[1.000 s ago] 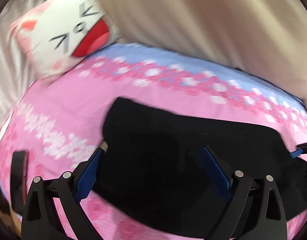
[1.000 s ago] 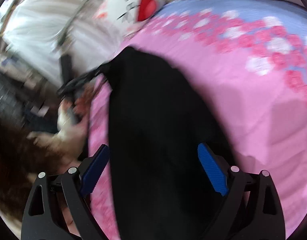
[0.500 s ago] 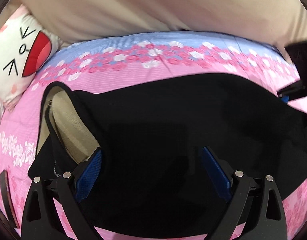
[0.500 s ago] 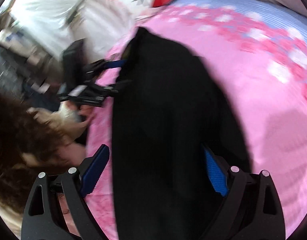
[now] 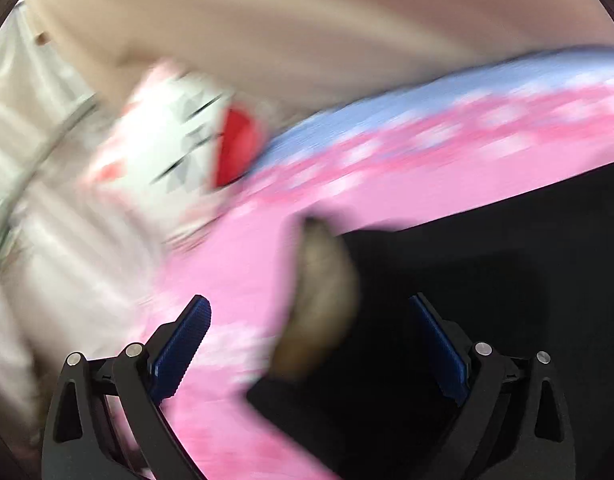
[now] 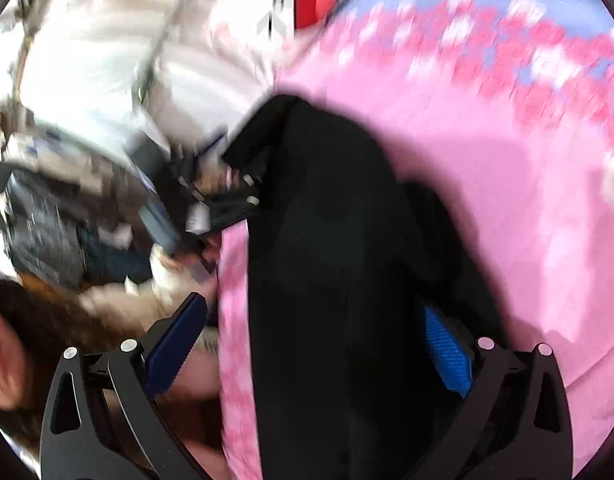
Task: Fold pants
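The black pants point(image 5: 487, 300) lie flat on the pink flowered bed cover point(image 5: 243, 264). Their waist end, with tan lining point(image 5: 323, 300) showing, sits between the fingers of my left gripper point(image 5: 311, 344), which is open and holds nothing. In the right wrist view the pants point(image 6: 339, 280) run away from the camera. My right gripper point(image 6: 311, 348) is open just above them, the cloth between its fingers. The left gripper point(image 6: 223, 196) shows there at the pants' far end. Both views are motion-blurred.
A white cat-face pillow with a red mouth point(image 5: 179, 152) lies at the head of the bed. A beige wall point(image 5: 307, 32) stands behind. White curtain point(image 6: 91, 60) and floor clutter point(image 6: 59, 216) lie past the bed's left edge.
The left wrist view has swung left: the pillow is back in view and the pants have shifted to the right. The right gripper stays over the pants. Both stay open.
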The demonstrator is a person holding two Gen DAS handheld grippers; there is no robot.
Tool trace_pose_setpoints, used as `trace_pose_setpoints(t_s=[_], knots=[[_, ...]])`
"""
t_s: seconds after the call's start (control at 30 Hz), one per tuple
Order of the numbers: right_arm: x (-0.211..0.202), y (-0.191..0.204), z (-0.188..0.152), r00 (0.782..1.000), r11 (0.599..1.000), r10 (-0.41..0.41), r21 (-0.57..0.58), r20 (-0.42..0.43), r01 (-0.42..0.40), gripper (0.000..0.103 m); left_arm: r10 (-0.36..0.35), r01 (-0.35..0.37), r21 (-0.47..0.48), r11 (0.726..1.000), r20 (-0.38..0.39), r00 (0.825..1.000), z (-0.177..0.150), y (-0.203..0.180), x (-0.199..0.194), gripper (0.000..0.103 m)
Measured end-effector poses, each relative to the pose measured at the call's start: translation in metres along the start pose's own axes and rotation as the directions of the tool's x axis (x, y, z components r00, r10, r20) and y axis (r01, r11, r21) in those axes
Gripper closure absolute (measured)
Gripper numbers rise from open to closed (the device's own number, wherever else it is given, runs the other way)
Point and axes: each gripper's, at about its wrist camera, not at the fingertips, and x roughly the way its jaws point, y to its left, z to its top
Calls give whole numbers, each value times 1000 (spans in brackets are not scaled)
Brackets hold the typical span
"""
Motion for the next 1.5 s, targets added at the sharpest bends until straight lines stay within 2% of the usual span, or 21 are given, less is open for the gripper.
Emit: trace_pose_setpoints(t_s=[0.03, 0.1, 0.17, 0.23, 0.27, 0.3, 0.4, 0.43, 0.47, 0.57, 0.63, 0.7, 0.77, 0.87, 0.93, 1.0, 1.1, 1.23, 1.3, 1.4, 1.5], knots=[[-15, -2, 7, 996, 1000, -6, 8, 85, 6, 5, 19, -20, -25, 999, -34, 999, -5, 14, 13, 5], [-26, -3, 13, 987, 995, -100, 13, 128, 99, 5, -27, 16, -119, 993, -97, 995, -11, 46, 27, 11], [-32, -6, 10, 984, 987, -158, 20, 78, 157, 5, -85, 72, -179, 981, -66, 994, -10, 63, 16, 11], [-36, -10, -1, 980, 980, -196, 21, 15, 196, 5, -235, 233, -196, 952, 12, 972, -3, 65, -10, 11], [-35, -10, -11, 972, 972, -235, 13, -15, 236, 5, -320, 323, -193, 926, 48, 946, 2, 60, -22, 9], [-33, -9, -21, 967, 967, -253, 5, -45, 253, 5, -431, 440, -172, 881, 86, 898, 9, 50, -37, 9], [-16, 5, -48, 957, 966, -258, -70, -131, 251, 5, -634, 643, -86, 761, 109, 765, 28, 8, -66, 9], [-10, 12, -53, 956, 964, -258, -108, -143, 244, 5, -669, 675, -54, 736, 94, 737, 34, -10, -69, 9], [-1, 28, -60, 955, 963, -245, -157, -165, 220, 5, -684, 685, -7, 728, 61, 727, 38, -35, -72, 9], [12, 47, -73, 947, 948, -237, -266, -218, 176, 5, -667, 665, 82, 742, -2, 745, 32, -80, -73, 9], [17, 48, -78, 924, 928, -301, -298, -237, 225, 5, -653, 652, 127, 748, -41, 756, 21, -103, -71, 9], [11, 50, -74, 902, 899, -375, -321, -213, 298, 5, -638, 634, 118, 764, -8, 770, 13, -104, -70, 7], [2, 59, -74, 908, 895, -375, -326, -185, 303, 5, -629, 624, 129, 771, 5, 777, 8, -103, -72, 7], [13, 56, -90, 887, 898, -384, -327, -255, 295, 5, -640, 637, 103, 764, -2, 768, 4, -99, -69, 6], [26, 58, -99, 864, 882, -421, -347, -276, 319, 5, -666, 665, 69, 744, -11, 746, 9, -92, -70, 7], [28, 62, -109, 873, 874, -421, -369, -246, 318, 5, -703, 703, 20, 711, 30, 710, 19, -77, -75, 7], [28, 56, -101, 897, 896, -378, -335, -228, 292, 5, -722, 724, -22, 689, 68, 689, 36, -68, -78, 7], [24, 33, -69, 954, 959, -239, -200, -179, 203, 5, -690, 693, 20, 721, -82, 719, 31, -102, -53, 5], [20, 14, -42, 965, 972, -213, -132, -152, 193, 5, -690, 692, 20, 722, -55, 721, 22, -100, -53, 5], [23, -11, -18, 993, 998, -58, 4, -104, 59, 5, -685, 686, 34, 727, -47, 727, 11, -98, -53, 5], [36, -12, -4, 995, 998, -34, 40, -93, 38, 5, -688, 688, 28, 725, -22, 725, 3, -92, -53, 5]])
